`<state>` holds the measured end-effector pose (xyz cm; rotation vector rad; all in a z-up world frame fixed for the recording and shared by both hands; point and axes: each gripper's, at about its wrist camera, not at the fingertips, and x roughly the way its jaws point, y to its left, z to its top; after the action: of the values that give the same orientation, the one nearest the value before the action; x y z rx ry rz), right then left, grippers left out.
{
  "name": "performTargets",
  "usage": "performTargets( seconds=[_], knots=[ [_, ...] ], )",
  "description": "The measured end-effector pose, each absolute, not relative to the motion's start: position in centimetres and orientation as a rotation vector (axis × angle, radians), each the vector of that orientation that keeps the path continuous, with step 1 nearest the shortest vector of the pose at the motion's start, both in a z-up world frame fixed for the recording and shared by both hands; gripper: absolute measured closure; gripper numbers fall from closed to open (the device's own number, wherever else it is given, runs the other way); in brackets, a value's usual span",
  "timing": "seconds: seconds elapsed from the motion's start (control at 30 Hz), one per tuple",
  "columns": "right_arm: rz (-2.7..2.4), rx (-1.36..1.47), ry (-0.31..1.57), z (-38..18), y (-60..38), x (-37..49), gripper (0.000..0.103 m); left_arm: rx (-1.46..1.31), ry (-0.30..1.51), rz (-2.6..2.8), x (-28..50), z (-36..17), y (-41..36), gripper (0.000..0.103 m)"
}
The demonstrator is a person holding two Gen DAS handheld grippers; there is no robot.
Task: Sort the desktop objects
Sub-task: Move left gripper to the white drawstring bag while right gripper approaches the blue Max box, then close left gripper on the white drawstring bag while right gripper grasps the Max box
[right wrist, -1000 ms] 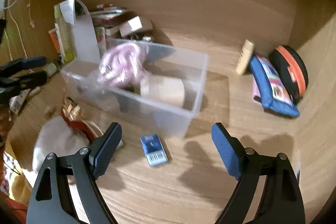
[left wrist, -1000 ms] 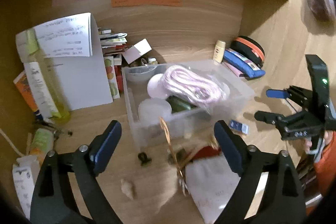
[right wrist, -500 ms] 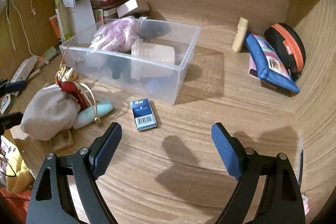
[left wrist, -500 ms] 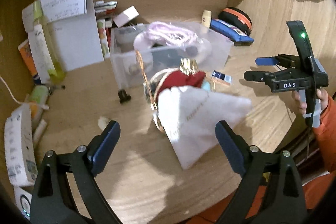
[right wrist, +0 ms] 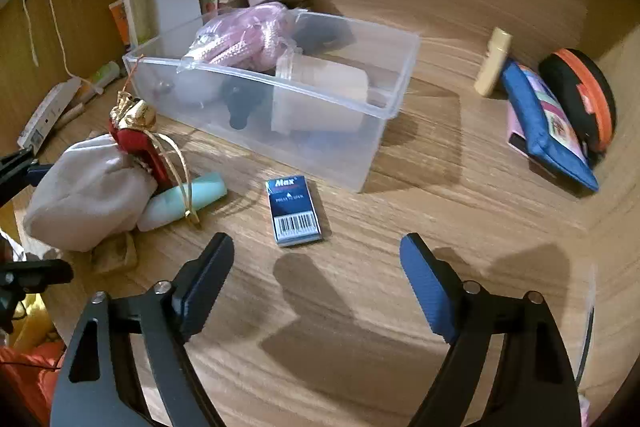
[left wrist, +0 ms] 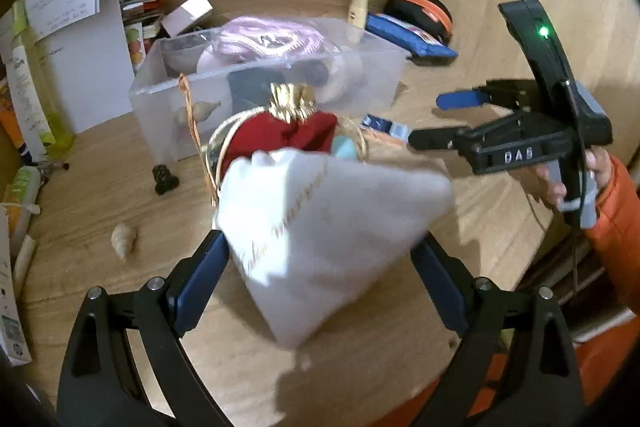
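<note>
Desk [right wrist: 400,227]; left gripper [left wrist: 320,267] now straddles pouch [left wrist: 320,227].

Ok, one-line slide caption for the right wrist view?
Open right gripper hovers over the desk near a small blue box, clear bin behind.
</note>
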<state>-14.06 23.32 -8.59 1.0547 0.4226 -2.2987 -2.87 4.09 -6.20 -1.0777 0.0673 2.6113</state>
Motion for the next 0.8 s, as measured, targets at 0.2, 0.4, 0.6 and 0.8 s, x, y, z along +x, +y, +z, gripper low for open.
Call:
performTargets(
  seconds=[0.2, 0.4, 0.6, 0.8],
  knots=[
    [-2.239, 1.078, 0.467, -9.3, 21.8, -15.3, 0.038, -1.140, 0.027, 2.595, -4.7, -7.0, 4.7, 0.011],
    [-2.170, 1.104, 0.460, -10.1, 20.9, -16.2, 0.062, -1.201, -0.069, 2.588, -5.9, -7.8, 4.0, 0.029],
    [-2.151, 1.079, 0.465, -10.3, 20.5, -16.4, 0.075, -1.180, -0.122, 2.618, -5.8, -7.7, 3.5, 0.051],
    [-2.148, 1.067, 0.447, -10.2, 20.5, -16.2, 0.078, -1.157, -0.152, 2.632, -5.2, -7.2, 2.7, 0.065]
  ],
)
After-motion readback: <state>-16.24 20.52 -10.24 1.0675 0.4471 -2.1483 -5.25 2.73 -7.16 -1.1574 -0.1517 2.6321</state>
